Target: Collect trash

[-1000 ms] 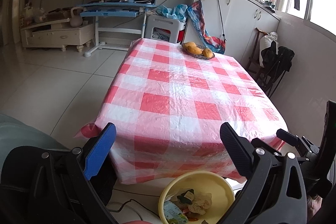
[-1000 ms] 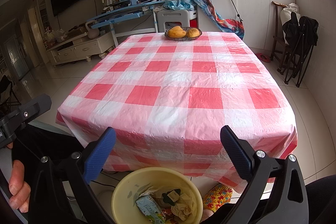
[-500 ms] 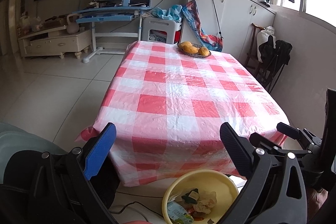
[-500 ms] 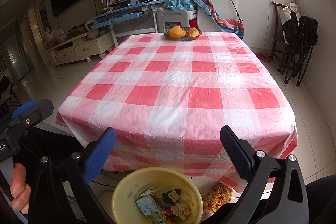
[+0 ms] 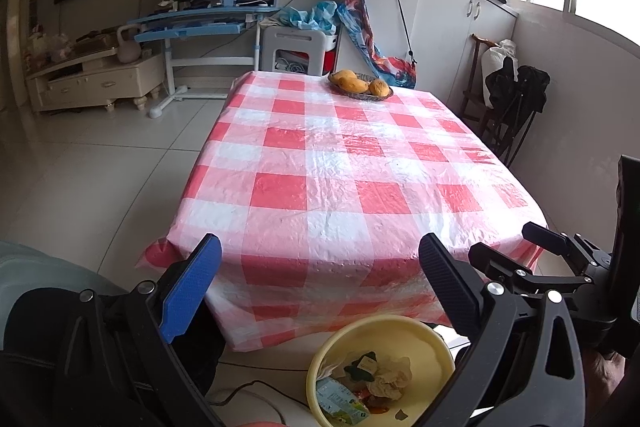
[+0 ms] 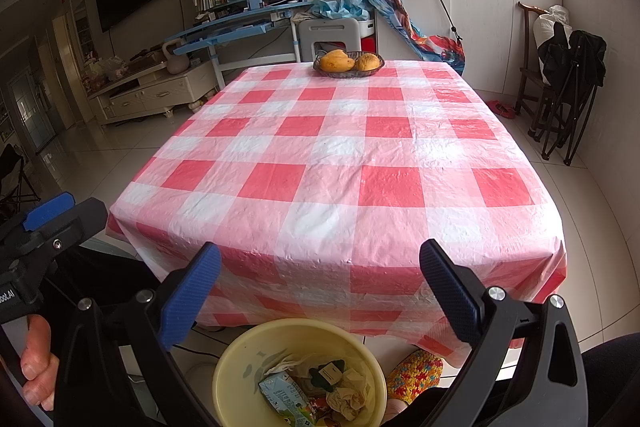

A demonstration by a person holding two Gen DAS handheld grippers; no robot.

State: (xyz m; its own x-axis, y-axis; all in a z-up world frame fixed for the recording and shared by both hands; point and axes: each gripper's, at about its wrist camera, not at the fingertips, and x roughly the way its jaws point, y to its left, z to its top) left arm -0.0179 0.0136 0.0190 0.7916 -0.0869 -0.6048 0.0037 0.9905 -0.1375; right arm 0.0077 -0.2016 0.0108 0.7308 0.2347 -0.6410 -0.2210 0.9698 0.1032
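Note:
A yellow bin (image 5: 424,343) (image 6: 256,355) stands on the floor below the table's near edge, holding a drink carton (image 6: 282,393), crumpled paper (image 6: 350,393) and other scraps. My left gripper (image 5: 320,291) hangs open above and short of it, with nothing between its fingers. My right gripper (image 6: 320,293) is open too, empty, straight over the bin. Each gripper shows at the edge of the other's view. The red-and-white checked tablecloth (image 5: 340,167) (image 6: 344,155) carries no loose trash that I can see.
A basket of mangoes (image 6: 348,63) (image 5: 360,87) sits at the table's far end. A hand (image 6: 36,359) grips the left tool. Beyond stand a blue desk (image 6: 240,23), a white stool (image 6: 336,35), cabinets (image 6: 480,7) and a folded chair (image 6: 572,87). A colourful slipper (image 6: 412,371) lies by the bin.
The left gripper has risen and tilted slightly, so the table sits lower in its view. The right gripper has stayed put. Both stay open.

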